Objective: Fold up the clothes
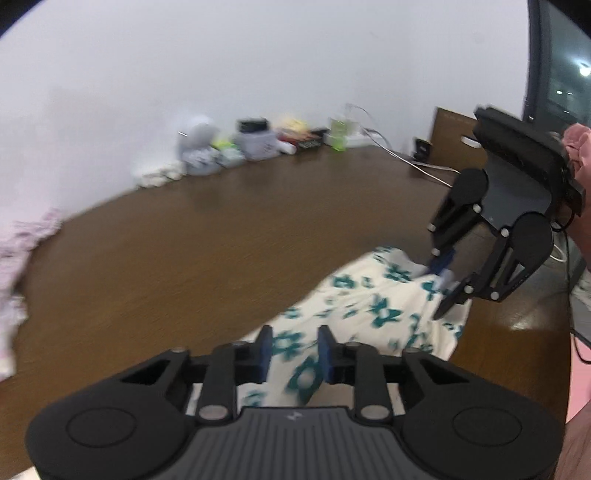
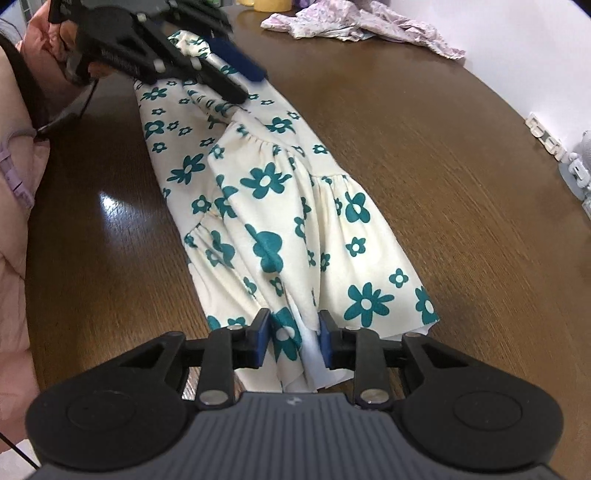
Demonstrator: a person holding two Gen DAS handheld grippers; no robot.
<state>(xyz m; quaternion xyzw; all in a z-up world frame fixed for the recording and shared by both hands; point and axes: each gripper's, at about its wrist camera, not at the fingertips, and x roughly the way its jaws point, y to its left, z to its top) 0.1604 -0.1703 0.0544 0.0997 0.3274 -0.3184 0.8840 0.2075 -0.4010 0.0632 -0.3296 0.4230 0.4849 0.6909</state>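
Both grippers are matte black with round pivot housings, silver screw heads and blue finger pads. A ribbed grey plate bears a small pale logo. The person wears a pink garment with lilac trim.

Cream dress with teal flower print (petals white-centred). Brown wood-grain table. Crumpled lilac-and-white floral garment.

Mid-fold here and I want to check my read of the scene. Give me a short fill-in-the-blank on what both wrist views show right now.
1. The cream garment has a print of teal ____.
2. It lies on a ____ wooden table.
3. The right tool has a fold of the ____ between its pads.
4. A second, crumpled pale ____ garment lies at the far edge of the table.

Missing words: flowers; brown; garment; lilac
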